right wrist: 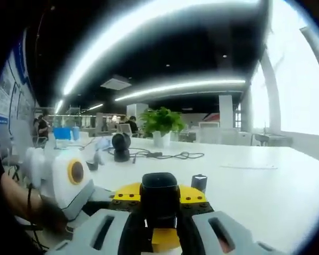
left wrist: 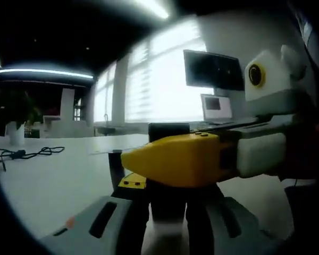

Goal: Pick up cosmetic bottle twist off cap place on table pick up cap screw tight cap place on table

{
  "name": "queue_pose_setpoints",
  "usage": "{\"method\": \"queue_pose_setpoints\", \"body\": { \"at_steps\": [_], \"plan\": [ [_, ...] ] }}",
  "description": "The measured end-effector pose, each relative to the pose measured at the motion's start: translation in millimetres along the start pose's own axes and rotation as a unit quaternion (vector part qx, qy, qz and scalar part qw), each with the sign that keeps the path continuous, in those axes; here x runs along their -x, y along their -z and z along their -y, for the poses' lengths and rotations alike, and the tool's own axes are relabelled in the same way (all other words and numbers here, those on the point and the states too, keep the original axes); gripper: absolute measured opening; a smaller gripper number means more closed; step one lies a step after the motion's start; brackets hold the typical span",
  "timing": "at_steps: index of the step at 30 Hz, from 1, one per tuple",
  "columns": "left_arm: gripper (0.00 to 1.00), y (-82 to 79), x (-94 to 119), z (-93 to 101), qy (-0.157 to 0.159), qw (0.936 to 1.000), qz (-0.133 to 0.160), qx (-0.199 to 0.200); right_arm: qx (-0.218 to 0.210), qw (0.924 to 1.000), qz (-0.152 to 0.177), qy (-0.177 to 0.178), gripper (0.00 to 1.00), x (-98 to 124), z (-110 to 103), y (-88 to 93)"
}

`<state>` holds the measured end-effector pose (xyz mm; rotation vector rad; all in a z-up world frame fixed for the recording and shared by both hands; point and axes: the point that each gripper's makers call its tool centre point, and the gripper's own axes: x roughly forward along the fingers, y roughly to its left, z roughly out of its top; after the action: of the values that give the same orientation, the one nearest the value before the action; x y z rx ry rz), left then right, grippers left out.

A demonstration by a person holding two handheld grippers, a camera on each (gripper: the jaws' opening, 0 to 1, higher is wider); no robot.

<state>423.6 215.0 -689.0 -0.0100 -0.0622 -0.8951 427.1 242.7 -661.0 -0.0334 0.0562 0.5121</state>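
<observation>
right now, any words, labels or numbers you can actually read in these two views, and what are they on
No text can be read anywhere.
Wall monitor in the left gripper view: dark screen, nothing legible.
Smaller screen below it: lit, content too blurred to read.
Wall posters in the right gripper view: print too small and blurred.
Black cap between the right gripper's jaws: no visible label.

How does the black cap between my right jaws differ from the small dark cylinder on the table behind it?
The black cap sits clamped in the right hand-held gripper; the small dark cylinder stands free on the table. The cap looks bigger and nearer; the cylinder smaller, paler on top. Both are dark and upright.
</observation>
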Motion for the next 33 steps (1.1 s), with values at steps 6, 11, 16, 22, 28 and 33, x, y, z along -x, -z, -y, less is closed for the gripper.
{"method": "queue_pose_setpoints", "body": {
  "at_steps": [6,11,16,22,28,33],
  "plan": [
    [0.16,-0.9,2,6.0,0.009,1.0,0.0,-0.001,-0.011,0.9973,0.008,-0.073,0.32,4,-15,-5.2],
    [0.16,-0.3,0,12.6,0.029,0.9996,0.0,0.006,-0.01,0.995,0.014,-0.099,0.32,16,-8,-8.8],
    [0.16,-0.1,0,11.9,0.032,0.9994,0.0,0.011,-0.001,0.991,0.016,-0.133,0.34,31,1,-14.5],
    [0.16,-1.0,1,28.2,0.071,0.9974,-0.001,0.016,-0.018,0.9813,0.024,-0.19,0.33,46,8,-19.8],
    [0.16,-1.9,5,53.5,0.128,0.9916,-0.001,0.02,-0.025,0.9634,0.033,-0.265,0.32,70,9,-29.4],
    [0.16,-2.5,9,68.9,0.168,0.9855,-0.002,0.023,0.003,0.9539,0.025,-0.299,0.32,83,7,-31.2]
  ]
}}
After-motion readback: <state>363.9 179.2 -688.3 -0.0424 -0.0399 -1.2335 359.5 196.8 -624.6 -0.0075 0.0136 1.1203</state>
